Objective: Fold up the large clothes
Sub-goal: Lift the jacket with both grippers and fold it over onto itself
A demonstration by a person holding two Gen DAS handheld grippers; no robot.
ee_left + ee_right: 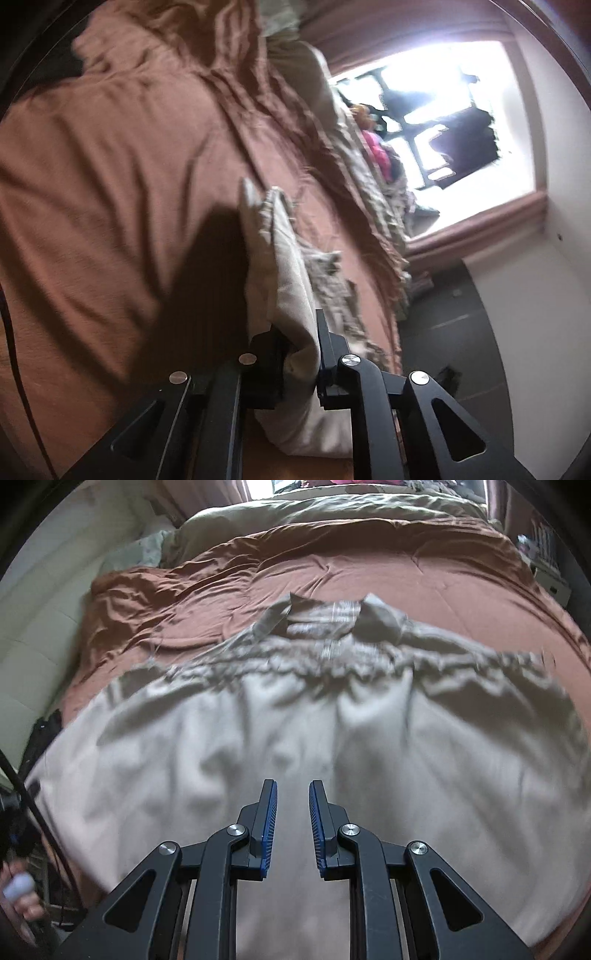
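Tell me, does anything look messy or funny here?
Yes. The beige ruffled garment lies wrinkled on the rumpled rust-brown bedspread, its edge bunched up in the left hand-held gripper. The right hand-held gripper hovers open.

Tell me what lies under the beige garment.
The beige garment lies spread on a rust-brown bedspread, visible around its edges. Whatever sits beneath its middle is covered.
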